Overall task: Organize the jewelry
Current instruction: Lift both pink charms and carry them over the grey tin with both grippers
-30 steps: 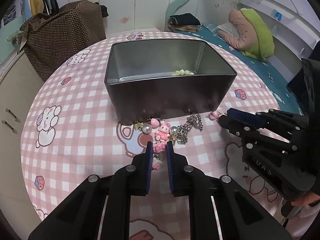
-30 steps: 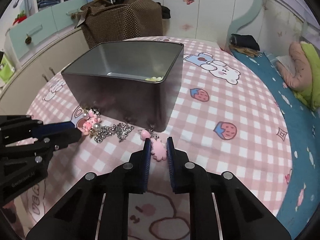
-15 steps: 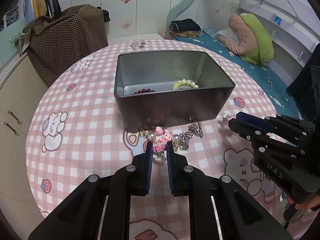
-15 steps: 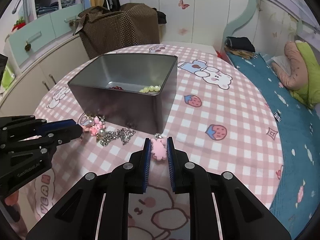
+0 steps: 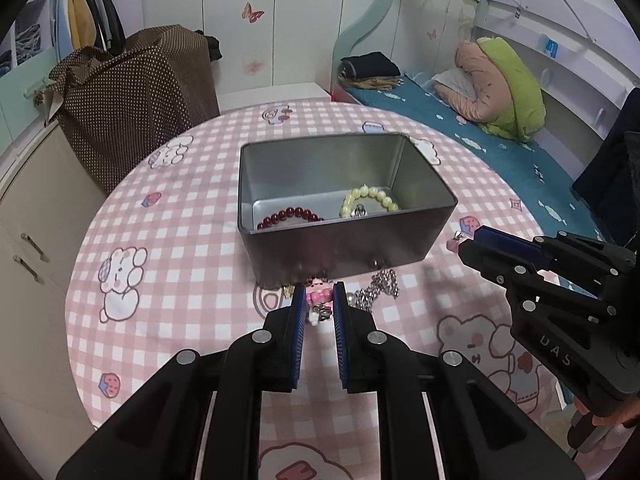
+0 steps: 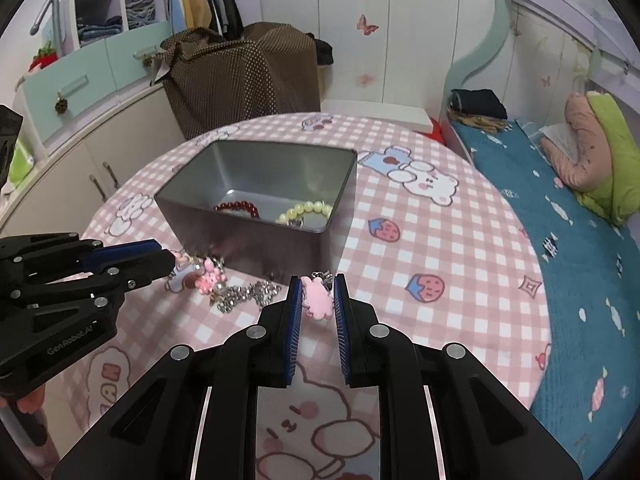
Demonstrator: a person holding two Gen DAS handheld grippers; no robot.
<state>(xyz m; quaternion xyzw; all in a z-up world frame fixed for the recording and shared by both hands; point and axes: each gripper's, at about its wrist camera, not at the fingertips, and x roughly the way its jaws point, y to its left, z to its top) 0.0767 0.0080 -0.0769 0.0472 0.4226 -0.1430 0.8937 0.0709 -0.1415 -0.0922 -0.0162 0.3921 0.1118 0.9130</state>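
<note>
- Left gripper (image 5: 318, 300): jaws drawn close on the pink charm cluster (image 5: 319, 295) at one end of the chain (image 5: 380, 288); cluster sits between the blue pads, just in front of the tin's near wall.
- Right gripper (image 6: 317, 296): jaws pinched on a flat pink bear charm (image 6: 318, 298) at the chain's other end; contact on both pads appears made.
- Chain (image 6: 248, 294): silver links slung between the two grippers, bunched near the tin's front wall; whether the middle touches the cloth, cannot tell.
- Tin (image 5: 348, 248): open, rectangular, dark outside, bare metal inside; stands on the round table (image 5: 168, 264) with pink check cloth and bear prints.
- Inside tin: red bead bracelet (image 5: 290, 216) at left, pale yellow-green bead bracelet (image 5: 370, 200) at right, lying apart on the floor of the tin.
- Right gripper seen from left view (image 5: 466, 246) to the right of the tin's near corner; left gripper seen from right view (image 6: 170, 262) left of the tin.
- Background: brown dotted bag (image 6: 240, 76), bed with blue sheet (image 6: 568, 208).
</note>
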